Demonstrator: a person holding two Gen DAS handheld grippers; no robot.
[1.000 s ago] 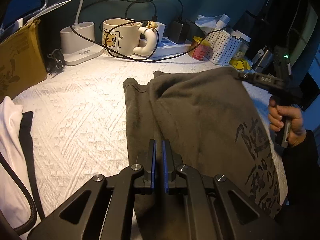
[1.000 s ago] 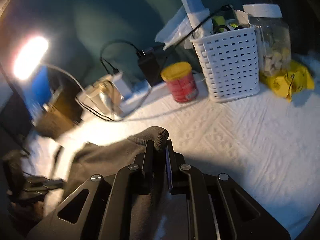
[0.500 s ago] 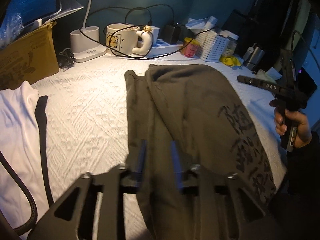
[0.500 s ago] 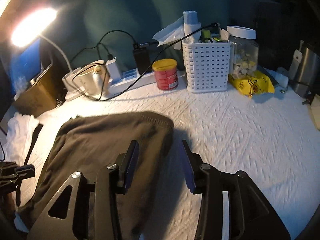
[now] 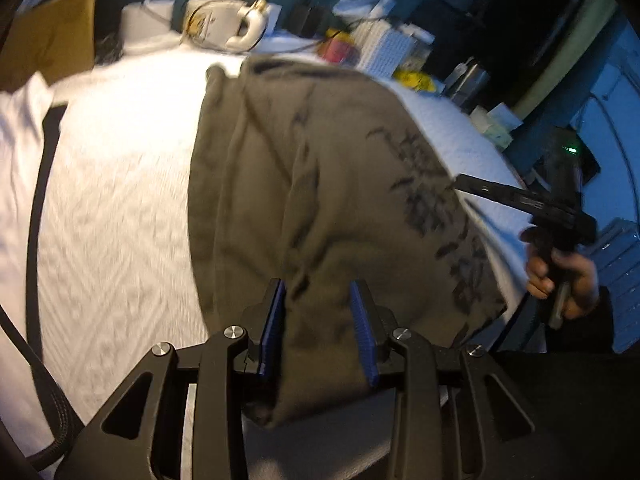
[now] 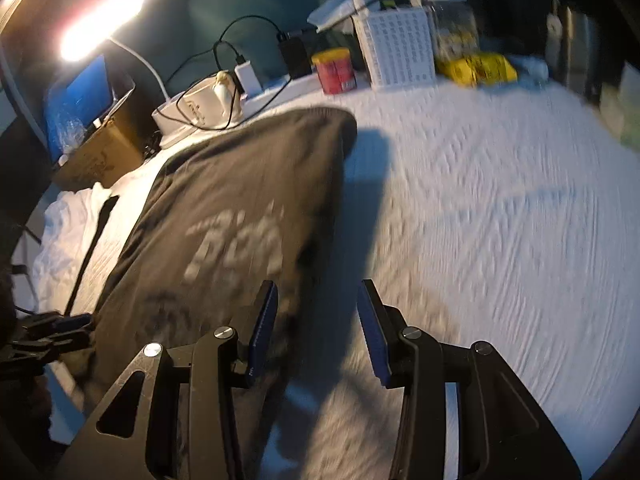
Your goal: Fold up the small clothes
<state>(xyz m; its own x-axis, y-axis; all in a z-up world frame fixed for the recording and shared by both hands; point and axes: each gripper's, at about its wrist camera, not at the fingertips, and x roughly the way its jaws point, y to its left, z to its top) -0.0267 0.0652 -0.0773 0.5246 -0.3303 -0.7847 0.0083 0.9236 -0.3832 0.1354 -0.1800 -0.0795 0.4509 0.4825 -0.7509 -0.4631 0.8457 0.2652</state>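
Shirt (image 5: 320,184): dark olive, printed, lying folded lengthwise mid-bedspread (image 6: 500,208), long axis running from near edge toward cluttered far edge; rounded far end just short of mug (image 5: 216,24). My judgement: next fold wants both near corners taken together and carried straight along that axis, hands level, so edges stack.

Left gripper (image 5: 319,320): jaws partly apart, near hem lying loose between them, pads not pinching.

Right gripper (image 6: 317,322): jaws parted wider, empty, over shirt's right edge.
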